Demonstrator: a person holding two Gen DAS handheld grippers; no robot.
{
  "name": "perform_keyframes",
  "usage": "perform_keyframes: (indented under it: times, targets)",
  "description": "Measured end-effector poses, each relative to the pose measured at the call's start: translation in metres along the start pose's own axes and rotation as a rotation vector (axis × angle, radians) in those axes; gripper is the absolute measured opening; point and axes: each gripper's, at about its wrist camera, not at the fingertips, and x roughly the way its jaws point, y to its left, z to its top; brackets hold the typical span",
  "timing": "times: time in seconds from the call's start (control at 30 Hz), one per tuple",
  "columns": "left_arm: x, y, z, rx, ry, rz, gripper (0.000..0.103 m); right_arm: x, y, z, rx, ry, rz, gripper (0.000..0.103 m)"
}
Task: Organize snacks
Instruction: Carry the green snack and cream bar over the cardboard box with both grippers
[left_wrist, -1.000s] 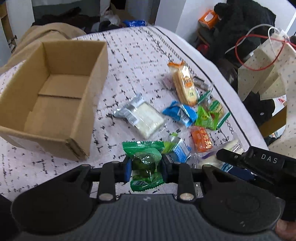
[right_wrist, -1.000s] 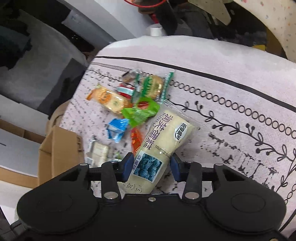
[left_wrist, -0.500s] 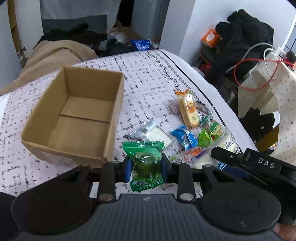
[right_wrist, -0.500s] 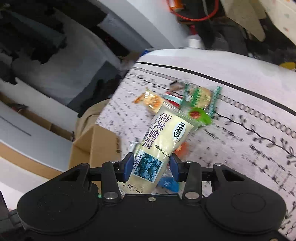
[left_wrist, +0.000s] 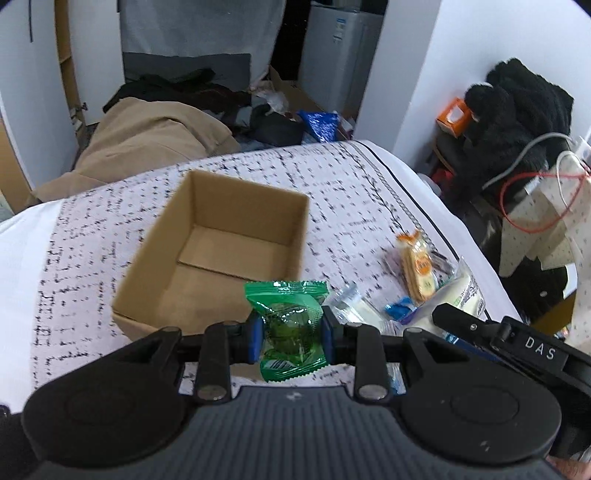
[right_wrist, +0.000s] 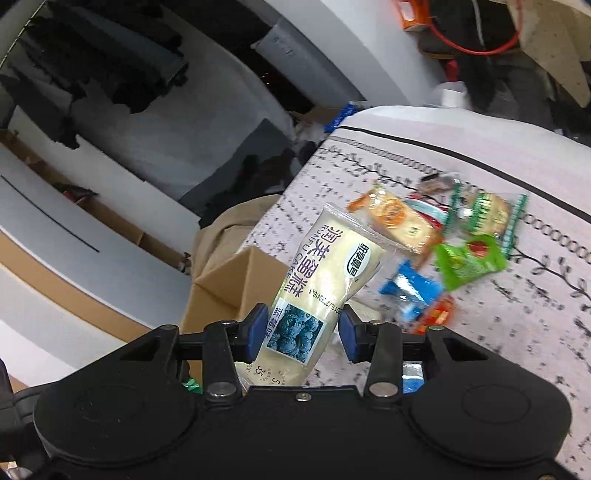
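My left gripper (left_wrist: 290, 334) is shut on a green candy packet (left_wrist: 287, 325), held in the air just in front of the near wall of an open cardboard box (left_wrist: 207, 288). The box has nothing inside. My right gripper (right_wrist: 303, 332) is shut on a long cream cake packet (right_wrist: 325, 280) with a blueberry picture, lifted above the bed. In the left wrist view that cake packet (left_wrist: 463, 291) shows beside the black body of the right gripper. Loose snacks lie on the bedspread: an orange cracker pack (right_wrist: 397, 221), a blue packet (right_wrist: 410, 291), a lime-green packet (right_wrist: 469, 262).
A patterned bedspread (left_wrist: 110, 243) covers the bed under everything. A tan garment (left_wrist: 147, 147) lies beyond the box. Black clothing (left_wrist: 517, 107) and red and white cables (left_wrist: 532, 192) crowd the right side past the bed's edge. A white snack pack (left_wrist: 356, 306) lies by the box.
Both grippers have risen and pulled back with their packets. The box now sits straight ahead of the left gripper, and the cake packet has come off the bedspread.
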Motion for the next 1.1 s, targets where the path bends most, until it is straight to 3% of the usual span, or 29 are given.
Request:
perform_keyframes:
  times: [0.8,1.1]
  targets:
    - [0.035,0.048,0.036,-0.054,-0.016,0.059,0.030,0.072,0.048,0.005,-0.064,0.050,0.173,0.041]
    - [0.063,0.060,0.051,-0.080,0.010,0.056,0.030,0.089,0.061,0.004,-0.109,0.076,0.165,0.041]
